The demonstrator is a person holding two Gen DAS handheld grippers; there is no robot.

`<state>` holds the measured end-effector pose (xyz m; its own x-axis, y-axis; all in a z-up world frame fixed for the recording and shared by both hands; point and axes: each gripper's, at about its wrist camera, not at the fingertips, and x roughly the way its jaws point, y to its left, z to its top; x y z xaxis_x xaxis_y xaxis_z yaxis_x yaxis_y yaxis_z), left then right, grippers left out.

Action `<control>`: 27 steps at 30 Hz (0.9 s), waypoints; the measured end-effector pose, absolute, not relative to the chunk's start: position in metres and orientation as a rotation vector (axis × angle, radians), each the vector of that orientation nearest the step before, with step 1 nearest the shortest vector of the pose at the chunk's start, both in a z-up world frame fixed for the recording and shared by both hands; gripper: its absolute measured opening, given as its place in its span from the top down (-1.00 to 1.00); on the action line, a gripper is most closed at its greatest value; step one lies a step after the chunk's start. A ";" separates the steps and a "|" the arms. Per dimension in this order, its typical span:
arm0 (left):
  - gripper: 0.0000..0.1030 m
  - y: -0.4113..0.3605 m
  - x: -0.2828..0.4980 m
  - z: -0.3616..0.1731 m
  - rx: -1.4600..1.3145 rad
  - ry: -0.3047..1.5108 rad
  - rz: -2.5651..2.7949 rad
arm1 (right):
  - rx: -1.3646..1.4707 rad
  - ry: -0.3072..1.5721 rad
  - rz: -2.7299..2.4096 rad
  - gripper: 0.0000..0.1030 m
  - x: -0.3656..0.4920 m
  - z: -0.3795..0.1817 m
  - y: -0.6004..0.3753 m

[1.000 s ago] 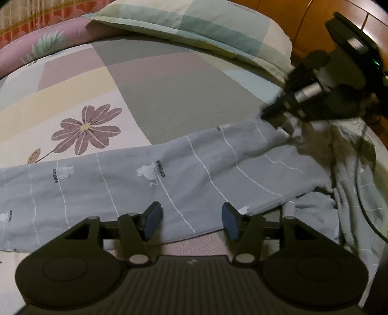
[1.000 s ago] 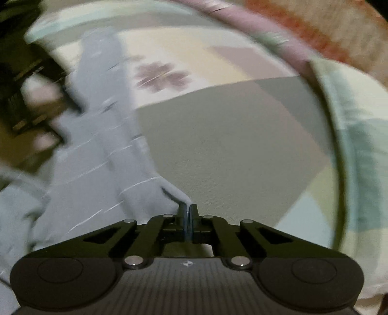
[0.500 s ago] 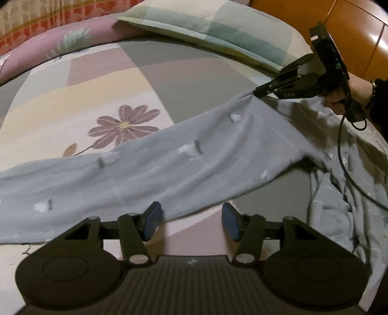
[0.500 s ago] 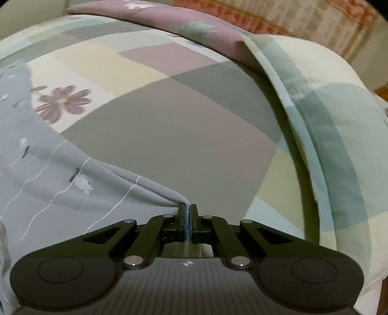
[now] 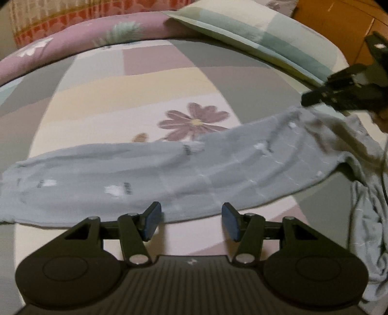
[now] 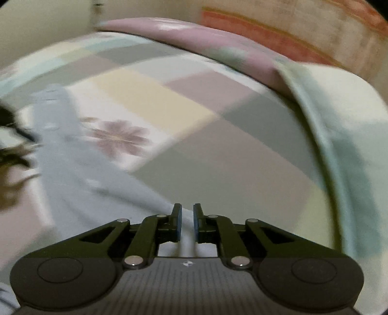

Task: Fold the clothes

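A grey garment (image 5: 169,174) with thin white lines and small prints lies stretched as a long strip across the patchwork bed. The rest of it is bunched at the right (image 5: 368,218). My left gripper (image 5: 191,218) hovers open over the strip's near edge, with nothing between its blue pads. In the left wrist view my right gripper (image 5: 306,98) sits at the strip's far right end. In its own blurred view the right gripper (image 6: 187,218) has its jaws a small gap apart. The grey cloth (image 6: 72,174) lies just under and left of them.
The bedsheet (image 5: 121,97) has pastel squares and a purple flower print (image 5: 194,121). A checked pillow (image 5: 266,41) lies at the back right, a pink bolster (image 5: 72,48) along the back edge. Wooden panels (image 5: 339,19) stand behind the pillow.
The right gripper's jaws, shut on the cloth's edge before, now stand slightly apart and the cloth has dropped free. The strip lies flatter and further left in the left wrist view.
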<state>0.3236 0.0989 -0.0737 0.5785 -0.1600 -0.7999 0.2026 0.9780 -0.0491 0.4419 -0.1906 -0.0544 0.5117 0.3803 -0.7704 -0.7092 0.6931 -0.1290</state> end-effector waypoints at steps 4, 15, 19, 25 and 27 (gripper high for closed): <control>-0.06 0.114 0.331 -0.072 0.056 0.915 -0.174 | -0.472 0.794 0.863 0.73 0.430 -0.061 -0.135; -0.07 0.139 0.342 -0.074 0.027 0.870 -0.166 | -0.428 0.878 1.067 -0.04 0.408 -0.089 -0.055; -0.07 0.147 0.344 -0.075 0.011 0.852 -0.171 | -0.535 0.842 1.040 0.21 0.394 -0.097 -0.048; -0.07 0.147 0.338 -0.071 0.012 0.824 -0.183 | -0.472 0.894 1.113 0.92 0.382 -0.084 -0.047; -0.07 0.147 0.337 -0.072 0.019 0.827 -0.188 | -0.464 0.942 1.176 0.90 0.375 -0.084 -0.045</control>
